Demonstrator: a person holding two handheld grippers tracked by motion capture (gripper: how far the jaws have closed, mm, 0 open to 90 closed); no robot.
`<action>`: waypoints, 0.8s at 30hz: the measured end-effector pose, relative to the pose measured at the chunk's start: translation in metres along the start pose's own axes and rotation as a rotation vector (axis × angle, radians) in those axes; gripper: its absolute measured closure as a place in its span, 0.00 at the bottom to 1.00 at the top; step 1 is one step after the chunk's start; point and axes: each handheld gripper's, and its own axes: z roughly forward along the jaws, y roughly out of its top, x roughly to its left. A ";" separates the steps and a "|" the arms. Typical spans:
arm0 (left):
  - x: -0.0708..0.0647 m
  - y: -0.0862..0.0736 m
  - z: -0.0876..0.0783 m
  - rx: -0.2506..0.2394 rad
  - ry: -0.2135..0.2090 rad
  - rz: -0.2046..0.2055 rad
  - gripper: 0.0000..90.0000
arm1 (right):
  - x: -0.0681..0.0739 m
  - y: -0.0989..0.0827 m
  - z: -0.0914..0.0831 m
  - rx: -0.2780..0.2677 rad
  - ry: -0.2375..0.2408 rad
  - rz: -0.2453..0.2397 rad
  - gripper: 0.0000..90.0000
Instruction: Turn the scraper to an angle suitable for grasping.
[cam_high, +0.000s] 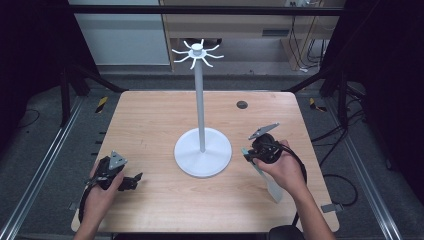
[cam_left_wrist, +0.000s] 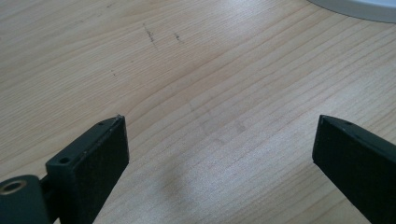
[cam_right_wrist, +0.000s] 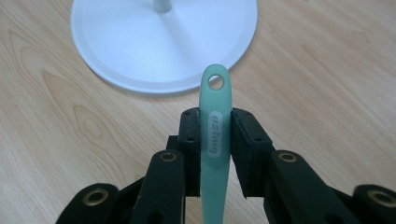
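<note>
On the left, near edge of the wooden table (cam_high: 150, 115) we are holding the left gripper (cam_high: 131, 182) low over the bare wood, and we are keeping its two jaws wide apart with nothing between them; in the left gripper view only wood grain is lying between the pads, and a small piece of the white base is showing at the far right corner. In the middle the white stand (cam_high: 201, 105) is rising from its round base (cam_right_wrist: 140, 42), and the curved hooks (cam_high: 197, 52) at its top are all free, nothing is hanging there yet. On the right we are holding the right gripper (cam_right_wrist: 215, 140) near the base, and its jaws are clamping the handle of a pale green spatula (cam_right_wrist: 215, 135); the end with the hanging hole (cam_right_wrist: 215, 82) is pointing toward the base, while the blade is trailing back under the hand toward the near right. We are judging that the pick-up is done. What is remaining is lifting the spatula up to the top and putting the hole over one hook, then releasing it.
</note>
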 end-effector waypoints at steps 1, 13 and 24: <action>0.000 0.000 0.000 0.000 0.000 0.000 0.04 | 0.000 0.001 -0.002 -0.007 -0.002 0.000 0.83; 0.000 0.000 0.000 0.001 0.000 0.000 0.04 | -0.005 0.008 -0.026 -0.101 -0.012 0.032 0.83; 0.000 0.000 0.000 0.000 -0.002 -0.001 0.04 | -0.010 0.018 -0.049 -0.188 -0.027 0.043 0.83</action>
